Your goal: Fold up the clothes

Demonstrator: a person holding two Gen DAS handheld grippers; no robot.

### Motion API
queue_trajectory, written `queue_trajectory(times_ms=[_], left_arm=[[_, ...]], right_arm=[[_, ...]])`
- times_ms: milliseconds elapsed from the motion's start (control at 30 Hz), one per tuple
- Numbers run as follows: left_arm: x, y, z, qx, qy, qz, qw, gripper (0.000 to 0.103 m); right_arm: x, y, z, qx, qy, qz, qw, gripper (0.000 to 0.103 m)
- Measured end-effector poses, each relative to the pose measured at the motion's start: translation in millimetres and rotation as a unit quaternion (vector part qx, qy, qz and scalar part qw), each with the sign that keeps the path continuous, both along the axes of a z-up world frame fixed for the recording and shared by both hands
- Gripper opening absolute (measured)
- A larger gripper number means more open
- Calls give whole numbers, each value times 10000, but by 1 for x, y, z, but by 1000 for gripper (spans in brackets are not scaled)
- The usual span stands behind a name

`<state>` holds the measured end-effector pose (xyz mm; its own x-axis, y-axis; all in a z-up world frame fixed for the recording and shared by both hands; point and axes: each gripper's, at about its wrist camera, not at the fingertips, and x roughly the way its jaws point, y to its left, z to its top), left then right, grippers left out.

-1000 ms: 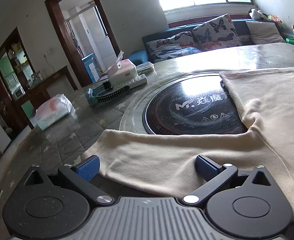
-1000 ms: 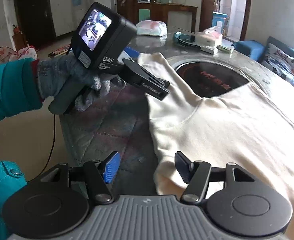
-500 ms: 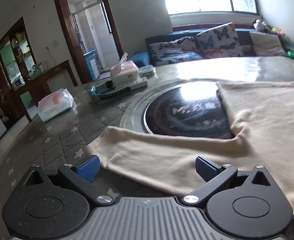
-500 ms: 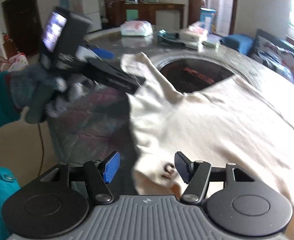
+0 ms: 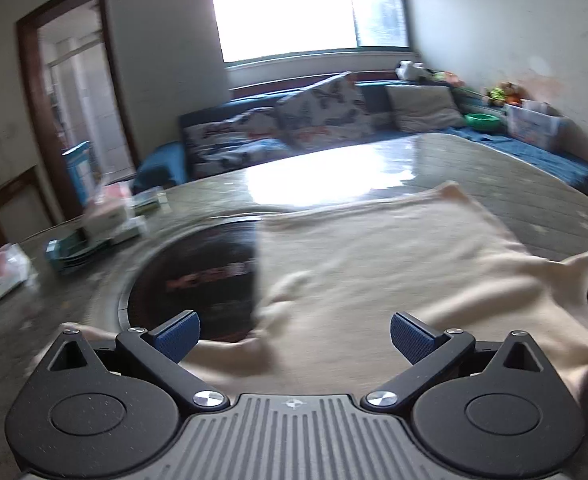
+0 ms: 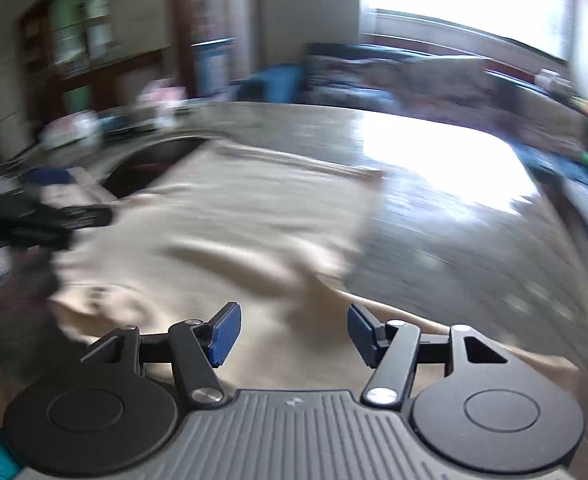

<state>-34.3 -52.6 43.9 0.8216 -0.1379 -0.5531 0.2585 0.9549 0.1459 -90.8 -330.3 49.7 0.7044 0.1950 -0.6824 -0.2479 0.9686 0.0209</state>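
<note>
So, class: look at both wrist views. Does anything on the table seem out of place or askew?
Yes. The cream garment lies partly over the black round cooktop set in the table, an odd place for cloth. Its near edge is rumpled and bunched rather than flat. Both views are motion-blurred, so finer detail cannot be told.

In your left wrist view, the garment (image 5: 374, 256) lies on the table (image 5: 534, 184), centre to right of frame, overlapping the inset cooktop (image 5: 201, 280) at centre-left. The sofa (image 5: 294, 128) stands behind the table.

Left tongs (image 5: 294, 336); right tongs (image 6: 289, 334) agape
</note>
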Motion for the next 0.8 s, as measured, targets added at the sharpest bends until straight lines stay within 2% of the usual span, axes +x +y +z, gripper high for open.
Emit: queue_trajectory(times_ms=[200,300,467,600,700,733,800], left_arm=[[-13,-34,-18,112,137,-588,9981,103],[-22,-43,-24,177,145,-824,9963,103],[-29,-52,-30,312,173,-1037,9940,103],[-31,-55,-30,361,159,-1084,9933,103],[-31,-58,-25,354,119,-1107,9932,103],[-31,-60,-25,351,112,-1119,9930,103],[-30,-64,-23,349,97,-1145,9928,103]], right_arm=[[-17,-71,-14,-138,-40,-1292,9915,59],[-30,-109,-24,-175,-81,-2033,9789,58],[-40,-142,-37,-60,-62,-2652,9642,56],[-39,-148,-45,109,-18,-2779,9605,51],[-41,-145,-46,227,-59,-2802,9597,40],[-42,-144,-45,274,-80,-2822,9589,31],[-44,-143,-43,376,-109,-2866,9573,21]])
